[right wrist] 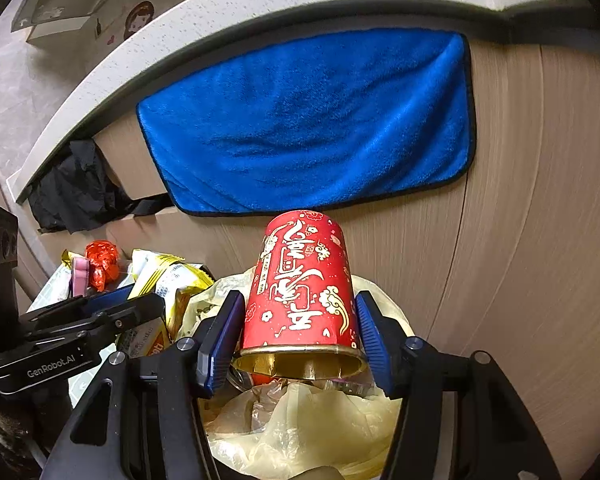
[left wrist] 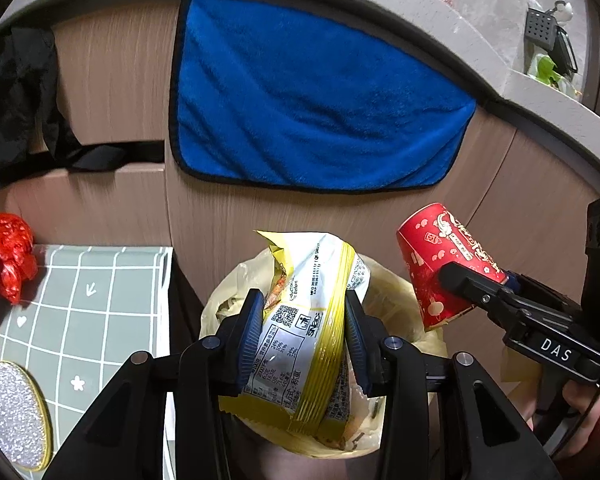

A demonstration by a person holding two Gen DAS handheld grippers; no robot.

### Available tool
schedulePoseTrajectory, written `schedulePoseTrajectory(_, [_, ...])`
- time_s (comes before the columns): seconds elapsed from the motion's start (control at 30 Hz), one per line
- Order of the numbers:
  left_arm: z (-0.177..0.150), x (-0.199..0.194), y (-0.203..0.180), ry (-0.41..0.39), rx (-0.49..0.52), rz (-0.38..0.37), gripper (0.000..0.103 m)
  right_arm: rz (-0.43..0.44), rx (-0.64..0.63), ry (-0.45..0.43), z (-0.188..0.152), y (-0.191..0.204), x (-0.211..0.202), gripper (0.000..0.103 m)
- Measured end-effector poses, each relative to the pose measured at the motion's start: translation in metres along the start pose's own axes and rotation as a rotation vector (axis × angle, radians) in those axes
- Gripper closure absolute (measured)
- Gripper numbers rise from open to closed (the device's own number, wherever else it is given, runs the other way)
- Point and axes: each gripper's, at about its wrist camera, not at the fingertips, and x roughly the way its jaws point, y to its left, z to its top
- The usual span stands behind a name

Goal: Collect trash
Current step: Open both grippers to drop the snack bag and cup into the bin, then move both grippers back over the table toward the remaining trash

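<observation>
Gripping a yellow-and-white snack wrapper (left wrist: 300, 332) between its blue pads, the left gripper (left wrist: 304, 336) holds it right above a bin lined with a pale yellow bag (left wrist: 228, 292). Beside it, the right gripper (right wrist: 300, 332) is clamped on a red paper cup (right wrist: 300, 284) with gold lettering; the cup is upside down and tilted, its gold-lined mouth facing the camera, over the same bin bag, where crumpled plastic (right wrist: 300, 412) lies. Behind both hangs a blue towel (left wrist: 312, 96) on a wooden cabinet front (left wrist: 112, 80). To the left, a table with a grey-green checked cloth (left wrist: 100, 304) carries a red foil wrapper (left wrist: 8, 252) and a glittery oval coaster (left wrist: 16, 408).
</observation>
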Motion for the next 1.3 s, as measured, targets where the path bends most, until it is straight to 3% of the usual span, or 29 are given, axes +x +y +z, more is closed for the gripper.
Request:
schedulePoseTrajectory(0.17, [-0.001, 0.011, 0.002, 0.025, -0.009, -0.023, 0.062, 0.0, 0.009, 0.018, -0.002, -0.003, 0.008, 0.049])
schedulePoseTrajectory(0.27, [0.0, 0.019, 0.002, 0.045, -0.01, -0.073, 0.06, 0.001, 0.018, 0.024, -0.005, -0.007, 0.011, 0.047])
schedulePoseTrajectory(0.37, [0.002, 0.028, 0.009, 0.088, -0.039, -0.149, 0.049, 0.004, 0.041, 0.008, -0.007, -0.011, 0.013, 0.044])
schedulePoseTrajectory(0.53, [0.003, 0.029, 0.025, 0.086, -0.12, -0.159, 0.037, 0.014, 0.106, 0.026, -0.009, -0.023, 0.021, 0.042])
schedulePoseTrajectory(0.93, [0.0, -0.014, 0.055, 0.009, -0.124, -0.075, 0.036, -0.023, 0.075, 0.011, -0.012, -0.004, 0.005, 0.042])
schedulePoseTrajectory(1.3, [-0.011, -0.085, 0.132, -0.076, -0.191, 0.055, 0.036, -0.04, 0.099, -0.053, -0.009, 0.027, -0.022, 0.042])
